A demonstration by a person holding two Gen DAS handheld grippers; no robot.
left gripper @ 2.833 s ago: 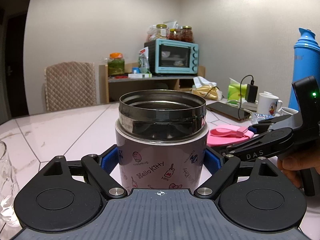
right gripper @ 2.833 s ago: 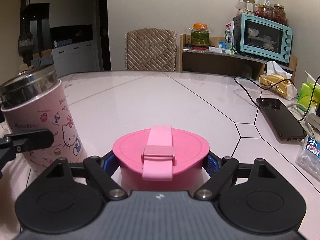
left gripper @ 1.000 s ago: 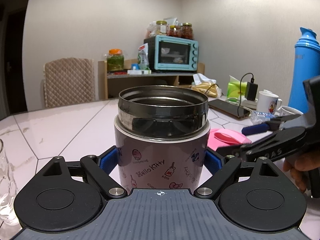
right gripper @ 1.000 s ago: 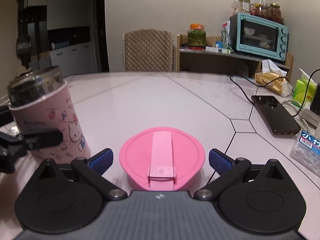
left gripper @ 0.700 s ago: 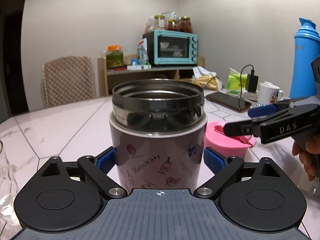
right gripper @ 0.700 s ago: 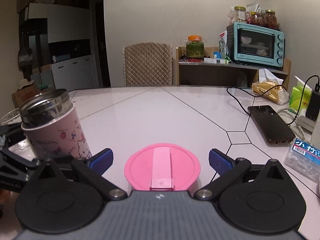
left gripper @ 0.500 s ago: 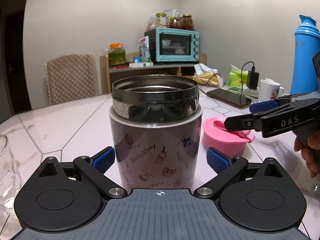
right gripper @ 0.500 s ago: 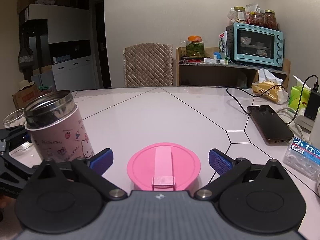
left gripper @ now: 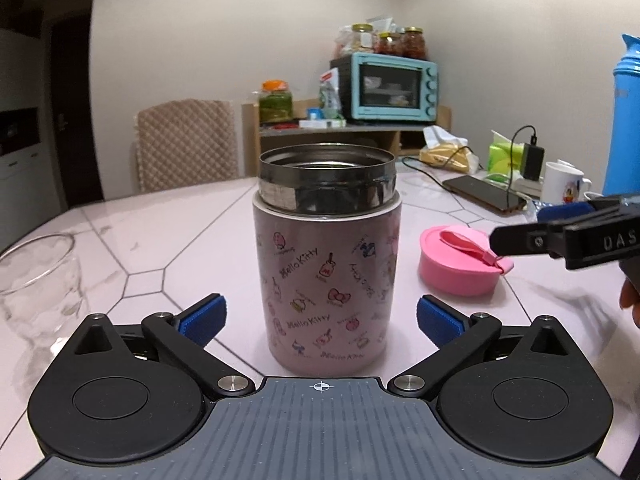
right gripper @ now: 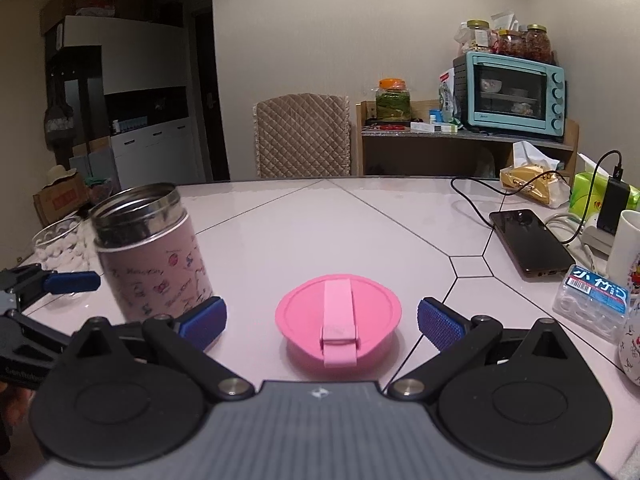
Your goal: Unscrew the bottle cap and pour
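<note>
A pink Hello Kitty flask (left gripper: 326,276) with an open steel mouth stands upright on the table; it also shows in the right wrist view (right gripper: 154,252). My left gripper (left gripper: 320,320) is open, its blue pads apart on either side of the flask and not touching it. The pink cap (right gripper: 338,320) with its strap lies on the table, also in the left wrist view (left gripper: 460,264). My right gripper (right gripper: 322,322) is open just behind the cap, pads clear of it.
A glass bowl (left gripper: 38,276) stands left of the flask. At the right are a phone (right gripper: 532,246) with cable, a white mug (left gripper: 564,182), a blue thermos (left gripper: 626,120) and a small plastic box (right gripper: 592,300). A chair (right gripper: 302,136) and toaster oven (right gripper: 512,92) stand behind.
My left gripper opened off the flask and drew back from it. My right gripper let go of the cap on the table and pulled back.
</note>
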